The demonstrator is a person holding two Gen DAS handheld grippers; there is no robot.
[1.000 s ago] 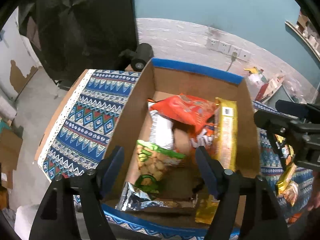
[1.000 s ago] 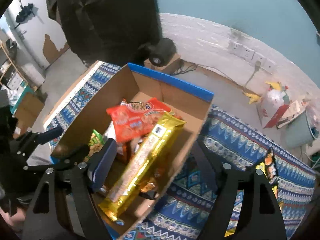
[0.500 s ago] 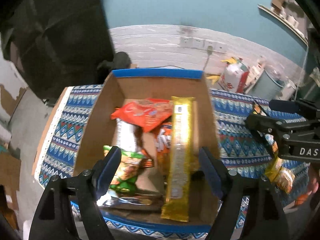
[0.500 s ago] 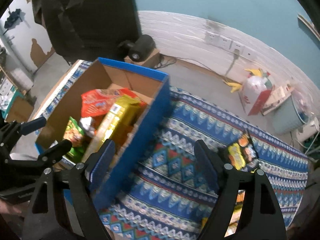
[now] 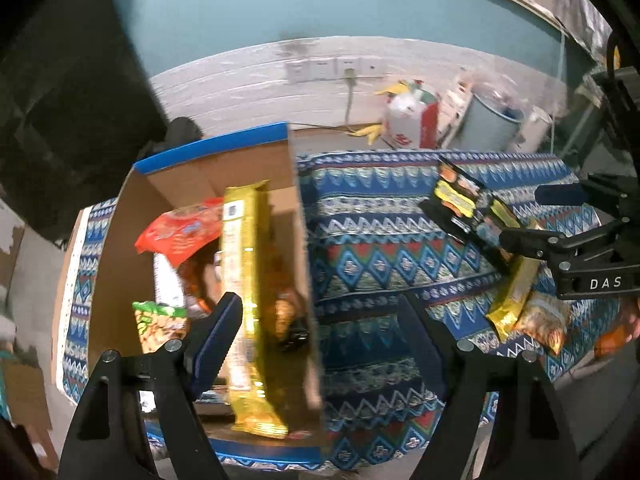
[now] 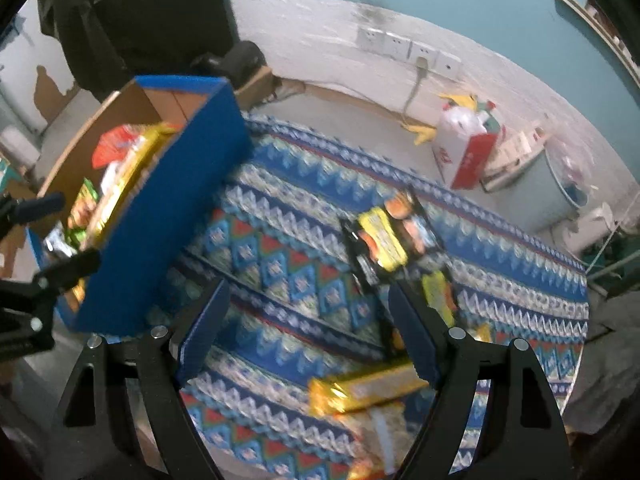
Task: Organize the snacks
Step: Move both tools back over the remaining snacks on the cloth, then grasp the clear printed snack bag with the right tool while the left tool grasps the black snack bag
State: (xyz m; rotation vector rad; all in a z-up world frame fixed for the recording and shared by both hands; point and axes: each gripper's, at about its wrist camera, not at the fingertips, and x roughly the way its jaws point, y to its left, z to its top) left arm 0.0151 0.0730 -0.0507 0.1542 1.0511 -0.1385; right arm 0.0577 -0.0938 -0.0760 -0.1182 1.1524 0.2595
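A cardboard box [image 5: 120,248] with blue edges stands on the patterned table; it also shows in the right wrist view [image 6: 168,216]. It holds a long gold pack [image 5: 244,280], a red bag [image 5: 180,232] and a green bag [image 5: 158,326]. My left gripper [image 5: 316,332] is open and empty above the box's right wall. My right gripper [image 6: 308,324] is open and empty above the tablecloth. A black-and-yellow pack [image 6: 384,236] lies ahead of it, and a gold pack [image 6: 360,392] lies below its right finger.
The patterned cloth [image 6: 280,256] covers the table. More snacks lie near the front right edge [image 5: 540,320]. Behind the table are a wall with sockets [image 6: 408,46], a red-and-white bag [image 6: 464,148] and a grey bin [image 6: 532,192].
Both grippers have swung right. The left one has moved from over the box's middle to its right wall. The right one has left the box and is now over the loose snacks.
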